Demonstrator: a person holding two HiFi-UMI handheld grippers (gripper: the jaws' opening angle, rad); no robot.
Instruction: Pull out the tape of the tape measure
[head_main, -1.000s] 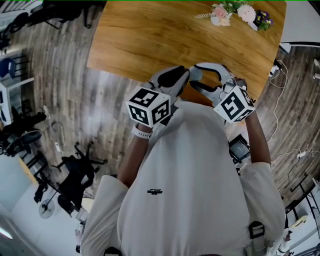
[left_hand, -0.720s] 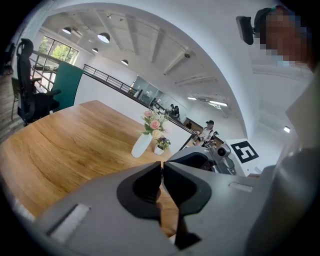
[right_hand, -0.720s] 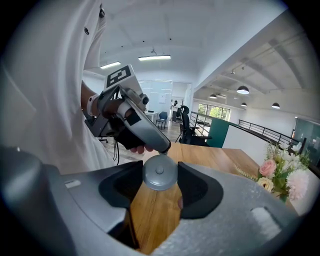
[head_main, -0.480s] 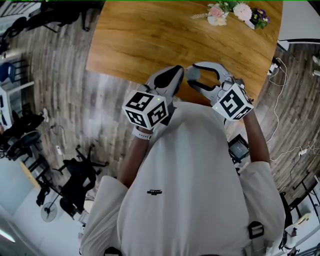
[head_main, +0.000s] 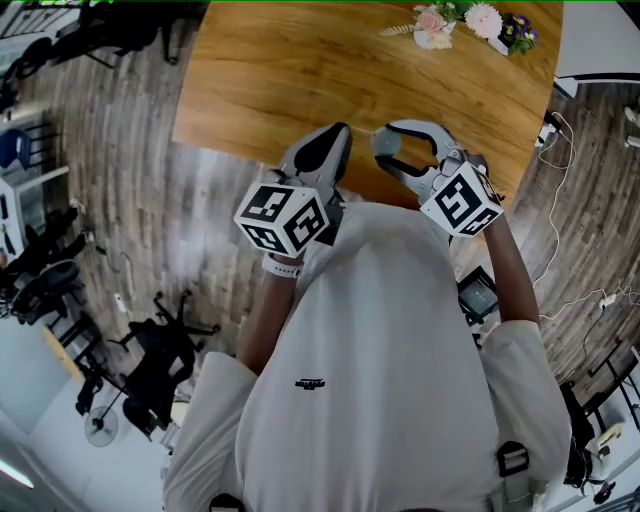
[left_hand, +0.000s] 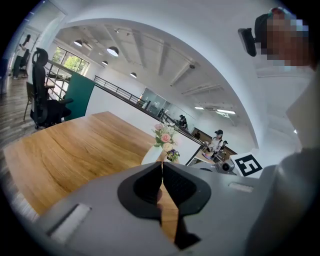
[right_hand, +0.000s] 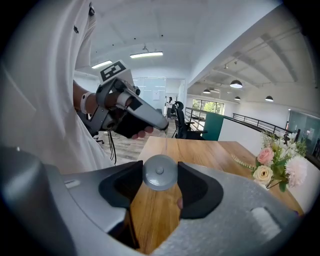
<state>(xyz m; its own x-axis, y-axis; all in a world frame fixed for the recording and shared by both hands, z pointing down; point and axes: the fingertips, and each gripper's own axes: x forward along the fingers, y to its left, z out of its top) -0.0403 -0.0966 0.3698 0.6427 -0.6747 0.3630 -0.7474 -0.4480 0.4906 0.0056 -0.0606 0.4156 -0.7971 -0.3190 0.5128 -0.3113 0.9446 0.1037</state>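
Grey tape measure (right_hand: 159, 173) between right tongs (right_hand: 160, 170), its tape (right_hand: 165, 141) in left tongs (left_hand: 162, 170)

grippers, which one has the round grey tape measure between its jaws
The right gripper: its jaws stand apart, clamped on the round tape measure. The left gripper has its jaws pinched together on only the thin tape.

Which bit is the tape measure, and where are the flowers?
tape measure (right_hand: 160, 172): right gripper view, middle of its round grey case.
flowers (head_main: 484, 20): head view, on the large pale bloom.
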